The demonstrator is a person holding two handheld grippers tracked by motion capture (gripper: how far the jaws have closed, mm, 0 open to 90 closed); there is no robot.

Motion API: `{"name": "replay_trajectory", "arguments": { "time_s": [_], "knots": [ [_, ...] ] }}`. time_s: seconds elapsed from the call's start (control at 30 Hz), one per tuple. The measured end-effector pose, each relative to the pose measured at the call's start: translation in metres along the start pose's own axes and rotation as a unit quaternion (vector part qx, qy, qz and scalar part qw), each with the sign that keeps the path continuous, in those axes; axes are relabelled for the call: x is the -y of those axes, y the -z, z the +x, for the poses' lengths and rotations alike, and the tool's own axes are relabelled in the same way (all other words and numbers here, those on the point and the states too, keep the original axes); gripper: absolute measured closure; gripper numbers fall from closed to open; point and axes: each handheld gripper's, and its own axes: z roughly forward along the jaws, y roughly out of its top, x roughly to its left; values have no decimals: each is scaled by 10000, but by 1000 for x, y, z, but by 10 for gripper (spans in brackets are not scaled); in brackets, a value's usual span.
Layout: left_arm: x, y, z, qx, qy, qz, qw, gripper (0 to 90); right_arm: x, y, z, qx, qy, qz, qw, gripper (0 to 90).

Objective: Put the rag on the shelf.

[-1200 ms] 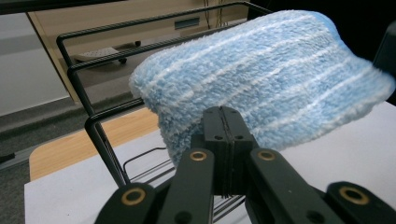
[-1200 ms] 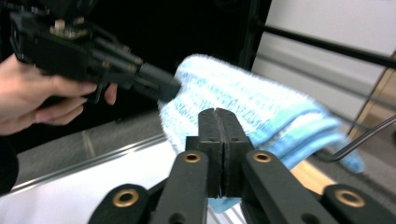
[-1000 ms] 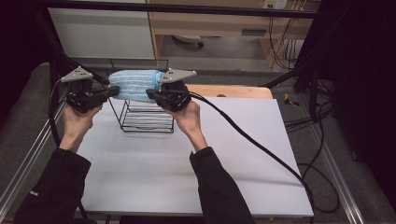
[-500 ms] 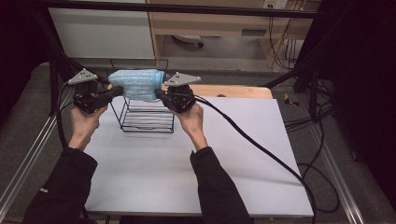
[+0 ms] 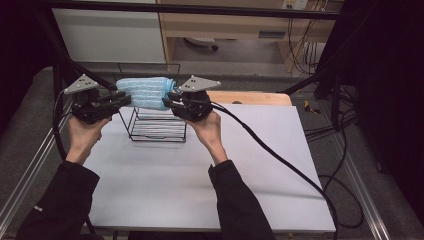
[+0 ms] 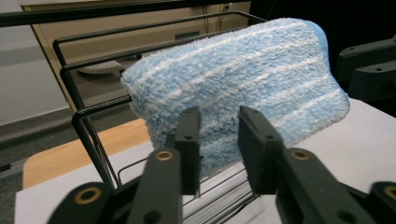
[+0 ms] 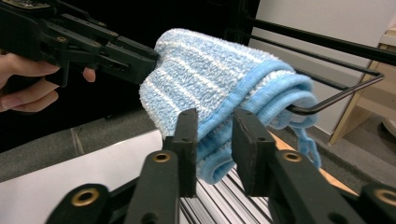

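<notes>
Black jaws of the left gripper had just been opening, parted with a clear gap and the blue towel's hem just ahead of their tips, apparently unpinched. Likewise the right gripper had just been opening, its pads off the folded edge directly before them. Beyond both, the towel lay draped over the wire rack's top bars, its long axis running from one gripper to the other, each equally near its own end.

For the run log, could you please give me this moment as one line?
towel: draped over wire rack | left gripper: fingers just opened, off towel | right gripper: fingers just opened, off towel
</notes>
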Motion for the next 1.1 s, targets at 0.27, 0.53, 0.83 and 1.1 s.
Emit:
{"name": "replay_trajectory", "arguments": {
  "time_s": [0.27, 0.53, 0.83, 1.1],
  "knots": [
    [-7, 11, -3, 25, 85, -40, 10000, 470, -6, 14, 0, -99, -159, -21, 9998, 514],
    [-6, 24, -6, -48, 30, -25, 10000, 337, -3, 33, -5, -99, -417, 30, 9991, 280],
    [9, 35, -14, -183, -68, 75, 9998, 200, 31, 69, -22, 97, -731, 286, 9969, 50],
    [48, 30, -27, -86, -83, 143, 9998, 126, 84, 113, -39, 311, -930, 555, 9936, 3]
  ]
}}
